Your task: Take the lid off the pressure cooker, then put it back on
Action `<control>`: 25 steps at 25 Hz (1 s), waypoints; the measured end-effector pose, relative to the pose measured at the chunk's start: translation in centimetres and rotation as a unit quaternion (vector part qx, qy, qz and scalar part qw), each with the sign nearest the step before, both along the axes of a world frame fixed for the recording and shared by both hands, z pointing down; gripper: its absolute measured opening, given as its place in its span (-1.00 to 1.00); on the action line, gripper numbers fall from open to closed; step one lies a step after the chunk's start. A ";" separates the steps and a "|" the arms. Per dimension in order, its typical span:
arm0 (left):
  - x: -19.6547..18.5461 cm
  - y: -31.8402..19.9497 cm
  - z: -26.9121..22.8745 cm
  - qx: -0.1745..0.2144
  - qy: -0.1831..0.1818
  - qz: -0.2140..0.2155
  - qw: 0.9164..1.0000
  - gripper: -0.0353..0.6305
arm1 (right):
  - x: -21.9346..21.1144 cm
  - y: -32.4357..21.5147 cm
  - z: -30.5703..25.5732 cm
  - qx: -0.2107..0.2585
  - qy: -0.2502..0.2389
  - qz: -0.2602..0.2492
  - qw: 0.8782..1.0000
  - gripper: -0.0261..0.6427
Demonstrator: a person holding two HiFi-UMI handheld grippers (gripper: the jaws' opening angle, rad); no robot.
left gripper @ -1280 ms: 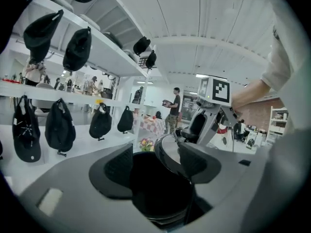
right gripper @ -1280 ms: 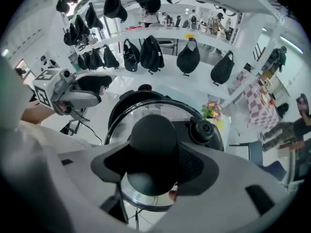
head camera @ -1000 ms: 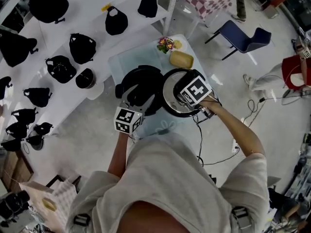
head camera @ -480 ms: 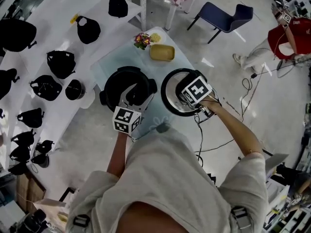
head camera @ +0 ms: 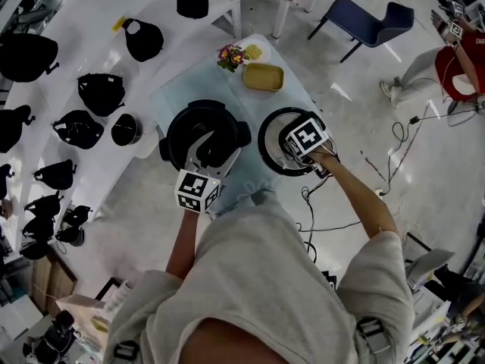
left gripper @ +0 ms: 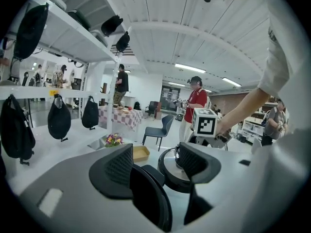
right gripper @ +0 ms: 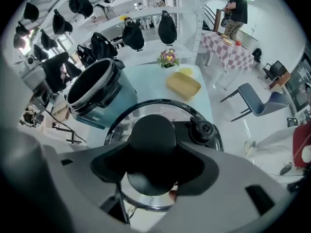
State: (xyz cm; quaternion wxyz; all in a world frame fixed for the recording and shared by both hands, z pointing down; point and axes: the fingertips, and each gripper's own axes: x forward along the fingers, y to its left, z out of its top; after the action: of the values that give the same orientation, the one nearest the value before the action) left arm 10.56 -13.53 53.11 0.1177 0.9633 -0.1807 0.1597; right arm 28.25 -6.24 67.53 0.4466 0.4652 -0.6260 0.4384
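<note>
The black pressure cooker pot stands uncovered on the pale glass table. Its steel lid lies to its right, apart from it, low over or on the table near the right edge. My right gripper points steeply down, shut on the lid's black handle, with one jaw on each side of it in the right gripper view. My left gripper is at the pot's near rim, jaws wide open. In the left gripper view the pot's black rim sits between them, with a gap on the right.
A yellow tray and a small bunch of flowers sit at the table's far end. Black bags hang on white shelves to the left. A blue chair and floor cables are to the right.
The lid in my right gripper has come down and to the right, away from the pot's rim. My left gripper has shifted closer onto the pot's near rim.
</note>
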 end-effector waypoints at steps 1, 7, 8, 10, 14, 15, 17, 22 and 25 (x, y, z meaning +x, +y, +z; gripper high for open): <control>0.0 0.0 0.0 0.000 -0.002 -0.002 1.000 -0.05 | 0.1 -0.3 0.9 -0.001 -0.002 0.001 1.000 -0.11; -0.3 0.4 0.2 0.001 -0.017 -0.016 1.000 -0.05 | 1.1 -2.0 6.3 -0.001 -0.008 0.021 1.000 -0.11; -0.3 0.5 0.2 0.000 -0.020 -0.018 1.000 -0.05 | 1.4 -2.2 7.0 0.001 -0.007 0.025 1.000 -0.11; -0.5 0.6 0.2 0.001 -0.026 -0.022 0.999 -0.05 | 1.9 -2.6 8.2 0.004 -0.002 0.030 1.000 -0.11; -1.4 0.3 0.6 0.002 -0.038 -0.032 0.999 -0.05 | 2.3 -3.6 10.5 0.001 0.004 0.033 0.999 -0.11; -1.6 0.3 0.7 0.002 -0.041 -0.035 0.999 -0.05 | 2.4 -3.7 11.0 -0.001 0.002 0.035 0.999 -0.11; -1.9 0.4 0.8 0.002 -0.045 -0.039 0.998 -0.05 | 2.5 -3.4 12.1 -0.004 0.005 0.033 0.999 -0.11; -2.8 -0.3 0.7 0.000 -0.038 -0.054 0.998 -0.05 | 2.5 -3.1 12.9 0.012 0.027 0.031 0.999 -0.09; -2.9 -0.2 0.7 -0.001 -0.037 -0.056 0.998 -0.05 | 2.2 -3.2 13.2 0.011 0.014 0.035 0.999 -0.09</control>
State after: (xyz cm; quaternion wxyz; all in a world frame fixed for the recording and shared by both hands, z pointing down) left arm 7.69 -13.75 53.80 0.1206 0.9452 -0.2381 0.1883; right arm 30.40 -9.42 80.73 0.4346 0.4977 -0.6082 0.4399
